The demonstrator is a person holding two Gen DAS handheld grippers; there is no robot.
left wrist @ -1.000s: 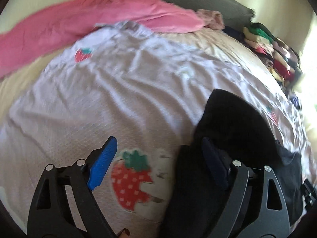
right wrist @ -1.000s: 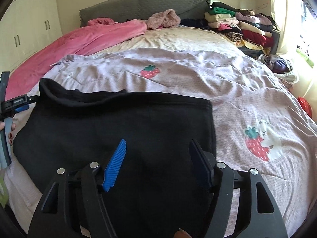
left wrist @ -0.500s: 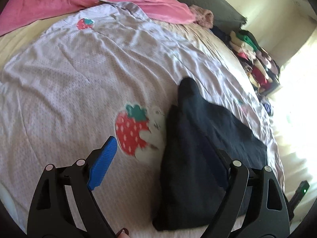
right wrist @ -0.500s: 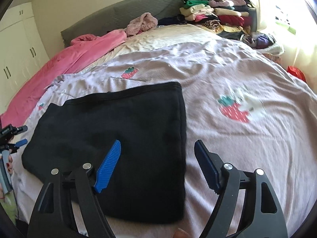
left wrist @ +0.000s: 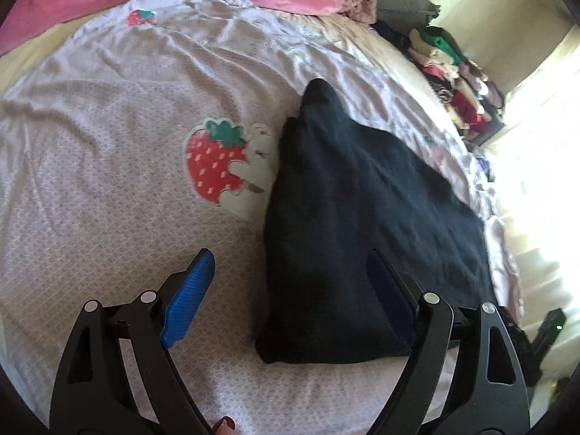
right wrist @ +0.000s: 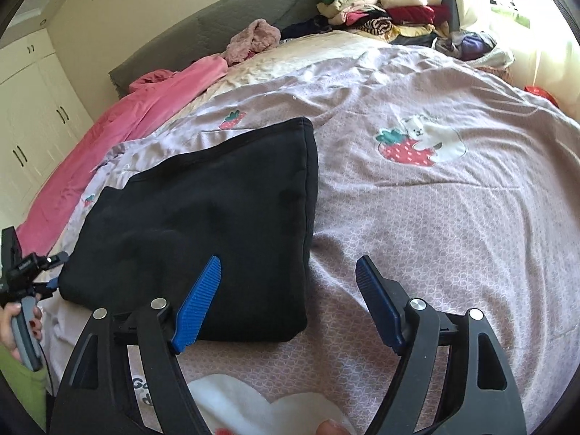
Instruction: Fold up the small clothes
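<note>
While both grippers gape, black garment (right wrist: 203, 224) folded on bedspread (right wrist: 453, 217).

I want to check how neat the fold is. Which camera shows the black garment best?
The right wrist view: the black garment lies nearly whole, its stitched far edge and near edge visible, only one near part behind a fingertip. The left wrist view shows it foreshortened, with the right finger across its near corner and glare beyond.
</note>
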